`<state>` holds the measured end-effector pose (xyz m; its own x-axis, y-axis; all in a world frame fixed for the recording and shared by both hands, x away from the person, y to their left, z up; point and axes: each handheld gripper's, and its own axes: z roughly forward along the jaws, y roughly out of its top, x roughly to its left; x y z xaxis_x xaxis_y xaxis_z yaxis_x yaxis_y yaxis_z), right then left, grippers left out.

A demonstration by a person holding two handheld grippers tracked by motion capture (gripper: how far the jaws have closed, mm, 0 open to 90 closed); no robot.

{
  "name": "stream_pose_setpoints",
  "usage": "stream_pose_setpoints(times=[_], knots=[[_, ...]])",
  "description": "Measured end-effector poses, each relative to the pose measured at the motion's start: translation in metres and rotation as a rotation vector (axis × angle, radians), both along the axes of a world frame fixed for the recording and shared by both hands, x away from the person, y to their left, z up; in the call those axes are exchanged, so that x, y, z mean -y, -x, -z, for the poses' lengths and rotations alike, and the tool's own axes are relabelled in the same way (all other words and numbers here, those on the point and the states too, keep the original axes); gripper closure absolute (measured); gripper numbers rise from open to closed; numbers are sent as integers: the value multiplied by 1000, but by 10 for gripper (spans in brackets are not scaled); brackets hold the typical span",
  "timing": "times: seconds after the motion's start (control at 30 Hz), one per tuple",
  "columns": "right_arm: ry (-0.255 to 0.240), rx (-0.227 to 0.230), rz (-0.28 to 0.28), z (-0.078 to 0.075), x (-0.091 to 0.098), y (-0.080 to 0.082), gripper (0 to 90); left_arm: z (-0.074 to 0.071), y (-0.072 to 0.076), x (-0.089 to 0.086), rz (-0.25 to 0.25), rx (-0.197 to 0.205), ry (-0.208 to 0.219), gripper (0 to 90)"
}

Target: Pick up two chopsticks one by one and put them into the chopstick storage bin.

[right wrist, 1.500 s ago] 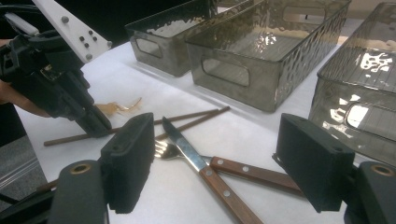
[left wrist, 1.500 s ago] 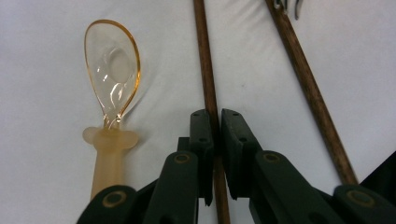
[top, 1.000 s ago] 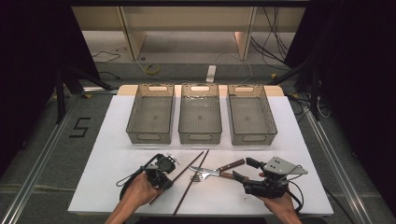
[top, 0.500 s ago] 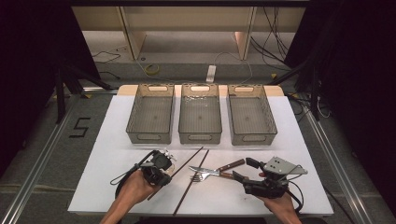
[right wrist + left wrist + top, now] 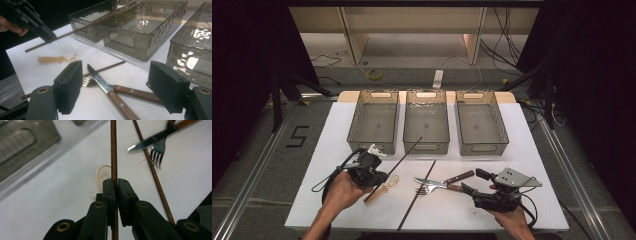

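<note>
Left gripper (image 5: 373,176) pinches a thin dark-brown wooden chopstick (image 5: 404,153), lifted off the white table (image 5: 332,135).

Step in hand: carrying it toward the three smoky plastic bins (image 5: 373,121); next needs aiming it lengthwise into one. Right gripper (image 5: 113,87) rests spread beside the wooden-handled knife (image 5: 107,90).

Three empty grey bins (image 5: 425,120) stand in a row beyond a knife (image 5: 443,181), fork (image 5: 428,190) and amber spoon (image 5: 384,187).

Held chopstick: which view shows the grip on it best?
Left gripper view: the left tongs pinch the held chopstick between both pads. High view shows it angled toward the bins; right gripper view shows it raised off the table.
</note>
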<state>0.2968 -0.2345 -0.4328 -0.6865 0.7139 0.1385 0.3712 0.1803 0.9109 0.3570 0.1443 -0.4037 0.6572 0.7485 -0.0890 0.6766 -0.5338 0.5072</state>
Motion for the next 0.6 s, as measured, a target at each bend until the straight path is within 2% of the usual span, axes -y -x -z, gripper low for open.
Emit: stream_pose_setpoints(times=[0.17,0.27,0.43,0.6], knots=[[-6,0,1,0,0,0,285,-16,-11,-15,-41,49,35,845],[-6,0,1,0,1,0,284,-21,-15,-19,-55,57,49,845],[-11,1,1,0,1,0,284,-28,-31,-28,-91,81,78,845],[-12,0,1,0,1,-1,285,-31,-39,-31,-100,79,94,844]])
